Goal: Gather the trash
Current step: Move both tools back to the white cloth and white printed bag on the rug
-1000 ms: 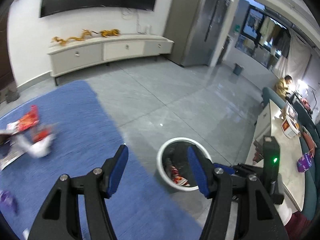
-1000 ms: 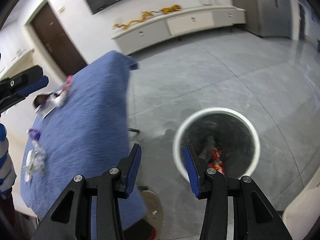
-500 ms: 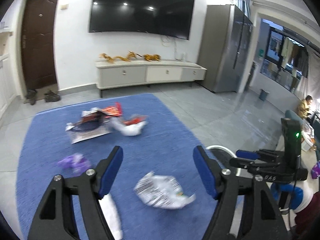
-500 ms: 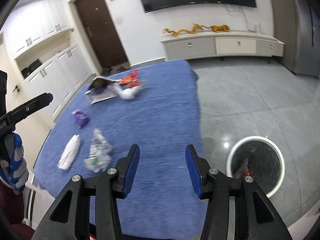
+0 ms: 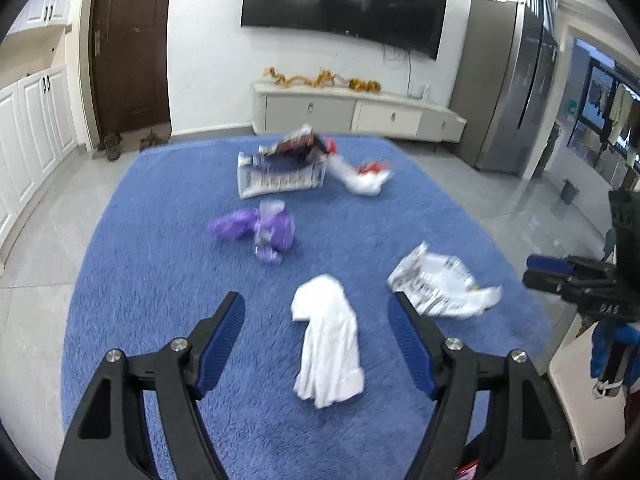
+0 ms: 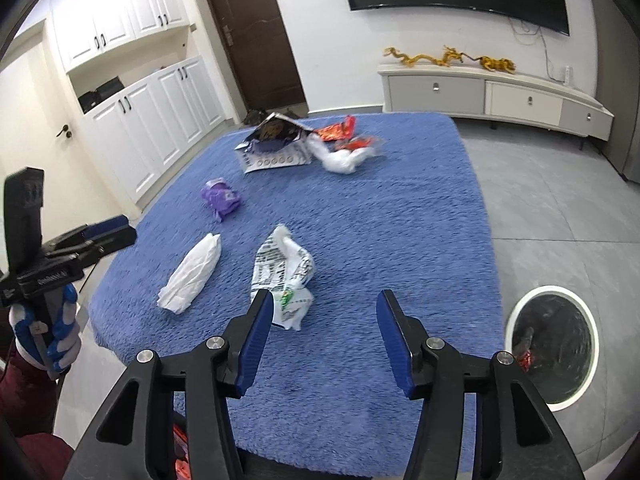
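Note:
Trash lies on a blue fluffy cloth [image 5: 160, 240]. My left gripper [image 5: 316, 304] is open above a crumpled white tissue [image 5: 330, 344], which its pads do not touch. A printed white wrapper [image 5: 440, 284] lies to the right of it and a purple wrapper [image 5: 260, 228] lies farther off. My right gripper [image 6: 325, 300] hangs over the cloth with its jaws opening and nothing between them. The printed wrapper [image 6: 286, 276] lies just past its left finger, and the tissue [image 6: 192, 276] lies further left. A white-rimmed bin [image 6: 552, 344] with a black liner stands on the floor at the right.
A heap of packaging [image 6: 280, 144], a white bag [image 6: 340, 160] and red wrappers [image 6: 336, 132] lie at the cloth's far end. A low cabinet [image 6: 480, 92] and a dark door [image 6: 252, 36] stand along the far wall. A gloved hand [image 6: 56, 344] holds the other gripper.
Both views have swung away from the bin on the floor and onto the blue cloth with the trash. Both pairs of jaws stand wider than before.

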Action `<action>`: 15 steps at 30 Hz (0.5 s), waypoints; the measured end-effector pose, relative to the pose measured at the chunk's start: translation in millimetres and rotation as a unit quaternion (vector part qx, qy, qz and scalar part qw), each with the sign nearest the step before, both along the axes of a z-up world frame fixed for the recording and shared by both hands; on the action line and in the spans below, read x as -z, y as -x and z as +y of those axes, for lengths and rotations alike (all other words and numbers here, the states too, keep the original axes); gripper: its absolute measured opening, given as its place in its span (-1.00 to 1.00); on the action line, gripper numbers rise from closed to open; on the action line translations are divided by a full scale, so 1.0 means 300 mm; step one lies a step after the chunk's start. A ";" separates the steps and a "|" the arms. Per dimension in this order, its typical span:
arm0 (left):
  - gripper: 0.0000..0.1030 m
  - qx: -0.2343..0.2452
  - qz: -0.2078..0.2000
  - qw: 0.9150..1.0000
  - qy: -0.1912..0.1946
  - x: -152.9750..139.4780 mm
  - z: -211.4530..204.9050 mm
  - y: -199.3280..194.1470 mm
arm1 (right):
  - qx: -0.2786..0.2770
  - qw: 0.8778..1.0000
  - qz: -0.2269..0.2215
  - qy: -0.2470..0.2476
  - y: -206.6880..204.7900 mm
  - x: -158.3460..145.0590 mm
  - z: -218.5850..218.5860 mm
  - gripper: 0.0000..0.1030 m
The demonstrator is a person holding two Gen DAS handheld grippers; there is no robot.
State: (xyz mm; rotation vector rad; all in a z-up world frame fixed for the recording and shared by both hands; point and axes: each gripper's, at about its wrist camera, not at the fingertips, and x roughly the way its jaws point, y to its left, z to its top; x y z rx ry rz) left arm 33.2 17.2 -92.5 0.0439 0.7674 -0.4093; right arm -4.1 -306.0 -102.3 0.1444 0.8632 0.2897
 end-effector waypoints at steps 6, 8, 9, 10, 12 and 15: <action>0.41 0.018 0.026 0.999 -0.036 0.130 -0.068 -0.007 | -0.016 1.000 0.017 0.000 -0.051 0.052 0.060 0.07; 0.41 0.023 0.032 0.998 -0.042 0.161 -0.088 -0.015 | -0.022 0.999 0.024 0.001 -0.072 0.072 0.076 0.07; 0.41 0.024 0.034 0.998 -0.043 0.168 -0.092 -0.018 | -0.023 0.999 0.025 0.001 -0.074 0.077 0.084 0.07; 0.41 0.026 0.036 0.998 -0.044 0.175 -0.096 -0.025 | -0.025 0.999 0.029 0.001 -0.086 0.087 0.091 0.07; 0.40 0.026 0.037 0.998 -0.048 0.185 -0.101 -0.034 | -0.027 0.999 0.032 -0.001 -0.101 0.098 0.099 0.09; 0.39 0.025 0.042 0.997 -0.051 0.202 -0.104 -0.051 | -0.029 0.999 0.036 -0.003 -0.130 0.107 0.106 0.09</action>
